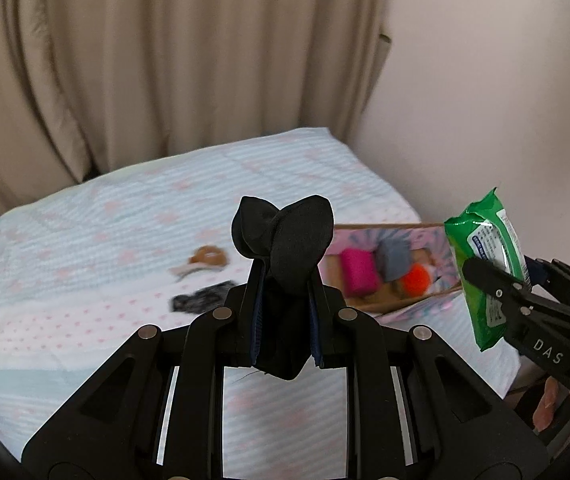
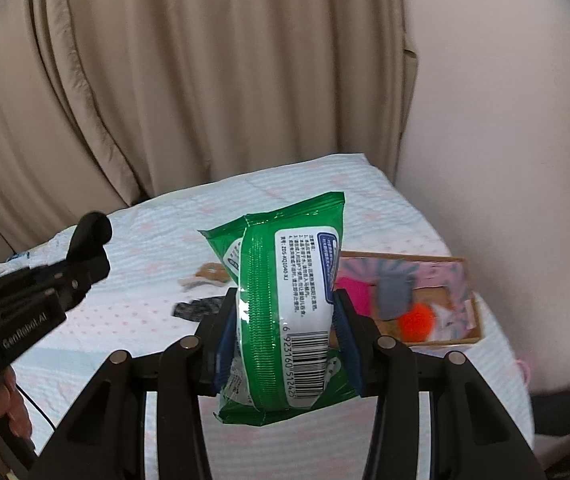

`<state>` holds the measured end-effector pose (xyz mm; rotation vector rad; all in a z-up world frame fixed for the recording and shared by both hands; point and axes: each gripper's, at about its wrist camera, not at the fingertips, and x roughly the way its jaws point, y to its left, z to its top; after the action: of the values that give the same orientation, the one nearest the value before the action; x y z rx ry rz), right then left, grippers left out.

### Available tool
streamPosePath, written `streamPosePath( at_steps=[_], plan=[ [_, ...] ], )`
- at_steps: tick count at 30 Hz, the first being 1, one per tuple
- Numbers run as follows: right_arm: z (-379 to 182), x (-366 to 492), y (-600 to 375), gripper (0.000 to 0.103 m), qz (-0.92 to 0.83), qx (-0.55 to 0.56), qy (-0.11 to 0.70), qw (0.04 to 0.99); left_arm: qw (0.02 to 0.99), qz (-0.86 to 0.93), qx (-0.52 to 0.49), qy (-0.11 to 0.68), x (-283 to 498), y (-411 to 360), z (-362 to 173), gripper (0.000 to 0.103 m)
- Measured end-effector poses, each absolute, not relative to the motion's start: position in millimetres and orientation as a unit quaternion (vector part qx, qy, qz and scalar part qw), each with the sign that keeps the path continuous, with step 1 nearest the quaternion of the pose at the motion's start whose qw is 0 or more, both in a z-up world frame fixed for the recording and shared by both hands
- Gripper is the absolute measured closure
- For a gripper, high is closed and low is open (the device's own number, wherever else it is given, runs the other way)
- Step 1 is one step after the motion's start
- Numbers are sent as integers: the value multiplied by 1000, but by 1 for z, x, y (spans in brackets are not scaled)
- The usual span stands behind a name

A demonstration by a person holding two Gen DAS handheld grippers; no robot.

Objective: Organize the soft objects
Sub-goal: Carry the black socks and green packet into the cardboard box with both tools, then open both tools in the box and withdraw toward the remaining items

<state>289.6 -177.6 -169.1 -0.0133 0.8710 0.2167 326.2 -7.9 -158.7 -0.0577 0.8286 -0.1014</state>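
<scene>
This is a bedroom in a home. A bed point(image 1: 97, 216) fills the scene, covered by a pale quilted bedspread with blue stripes and pink stars. Long beige curtains point(image 1: 157, 64) hang behind it beside a plain off-white wall point(image 2: 505, 120). A small patterned cardboard box point(image 2: 461, 272) of soft things sits on the bedspread.

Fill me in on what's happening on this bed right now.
A person is tidying soft items with two handheld grippers. The left gripper is clamped on a black cloth; the right gripper holds a green wipes pack. Both hang above the bed. The cardboard box ahead holds a pink roll, a grey item and an orange ball. A few small items lie loose on the bedcover.
</scene>
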Motion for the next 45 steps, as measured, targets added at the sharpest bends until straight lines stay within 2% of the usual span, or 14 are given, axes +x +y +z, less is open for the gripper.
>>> streamPosePath(
  at_steps=[8, 14, 24, 30, 36, 37, 39, 40, 41, 42, 45],
  plan=[
    [-171, 325, -281, 61, 85, 5, 433, 897, 902, -68, -29, 426, 374, -117, -178, 87],
    [-200, 367, -332, 61, 76, 25, 464, 882, 882, -74, -27, 464, 417, -173, -217, 87],
    [-288, 436, -375, 61, 56, 81, 534, 840, 837, -68, 3, 542, 491, -209, -309, 87],
    [-349, 456, -382, 61, 39, 64, 577, 813, 799, -47, 1, 600, 534, -208, -376, 87],
    [-388, 463, -377, 61, 45, 52, 592, 803, 784, -46, 7, 619, 556, -211, -404, 87],
    [-391, 463, -375, 61, 42, 48, 592, 804, 782, -48, 4, 622, 558, -212, -406, 82],
    [-393, 462, -371, 56, 37, 41, 589, 806, 777, -50, 5, 627, 563, -215, -407, 49],
    [-392, 460, -371, 42, 39, 35, 585, 809, 777, -46, 11, 628, 564, -216, -407, 4],
    [-391, 458, -369, 29, 43, 30, 581, 812, 781, -44, 15, 622, 565, -217, -405, 0],
    [-390, 454, -368, 3, 54, 28, 575, 816, 783, -47, 14, 620, 565, -217, -404, 0],
    [-390, 447, -364, 0, 78, 22, 568, 819, 783, -49, 6, 621, 568, -217, -404, 0]
  ],
)
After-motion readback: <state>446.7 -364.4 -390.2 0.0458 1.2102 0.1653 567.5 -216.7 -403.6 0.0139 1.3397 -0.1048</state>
